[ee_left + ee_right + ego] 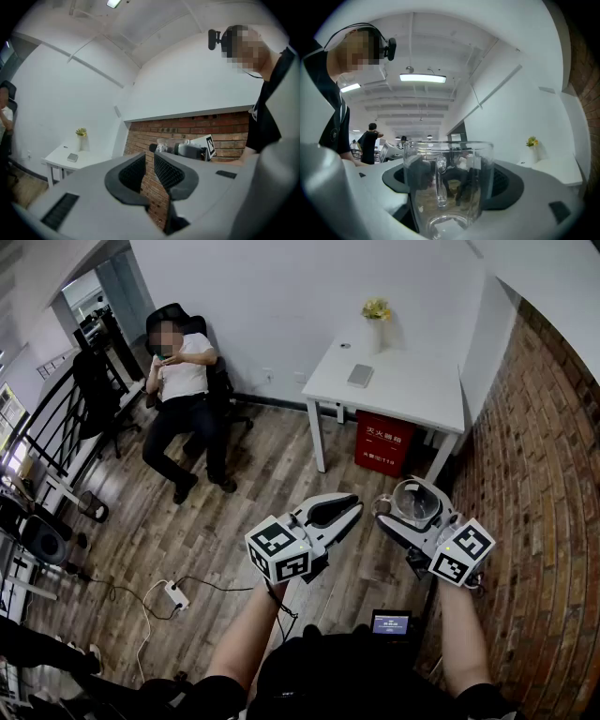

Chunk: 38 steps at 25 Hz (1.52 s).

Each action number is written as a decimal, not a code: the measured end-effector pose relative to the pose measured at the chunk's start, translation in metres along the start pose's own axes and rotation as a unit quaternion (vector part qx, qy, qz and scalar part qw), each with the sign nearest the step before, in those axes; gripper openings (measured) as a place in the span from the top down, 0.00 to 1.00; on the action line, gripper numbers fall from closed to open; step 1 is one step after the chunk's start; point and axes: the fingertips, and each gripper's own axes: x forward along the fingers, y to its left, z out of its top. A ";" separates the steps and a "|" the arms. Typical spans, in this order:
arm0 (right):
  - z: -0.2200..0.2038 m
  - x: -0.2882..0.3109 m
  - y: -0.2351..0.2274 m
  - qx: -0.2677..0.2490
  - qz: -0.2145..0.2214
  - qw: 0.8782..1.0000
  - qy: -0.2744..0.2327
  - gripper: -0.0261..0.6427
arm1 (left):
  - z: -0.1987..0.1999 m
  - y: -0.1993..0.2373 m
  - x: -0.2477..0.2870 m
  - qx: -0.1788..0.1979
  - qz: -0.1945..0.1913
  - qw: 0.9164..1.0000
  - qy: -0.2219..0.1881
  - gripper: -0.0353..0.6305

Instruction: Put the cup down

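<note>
Nearest the head camera, both forearms reach forward over the wooden floor [281,465], each carrying one set of tongs. On the right, the right gripper [413,514] stands wide, its pads pressed on opposite walls of the glass cup [448,187]. I judge the wide spread to follow simply from the cup's girth. The cup sits upright with its mouth up and its handle turned back toward the gripper body, which leaves the smooth side walls free for the pads. It hangs in the air with no surface beneath it, so I take the task as not yet done. On the left, the left gripper [352,505] is drawn together to a thin slit with nothing in it. It is held level beside the other, apparently idle and clear of the load. At the far side, the white table [412,381] stands against the brick wall [534,474], well apart from the cup. It carries a vase of yellow flowers [375,324] at its far edge and bare top nearer, which looks to me the likeliest landing place. A seated person [183,381] is at far left.
</note>
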 end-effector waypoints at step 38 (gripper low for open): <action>-0.004 -0.003 -0.009 0.024 0.010 1.000 -0.002 0.33 | -0.004 -0.004 0.006 -0.010 -0.001 1.000 0.005 0.85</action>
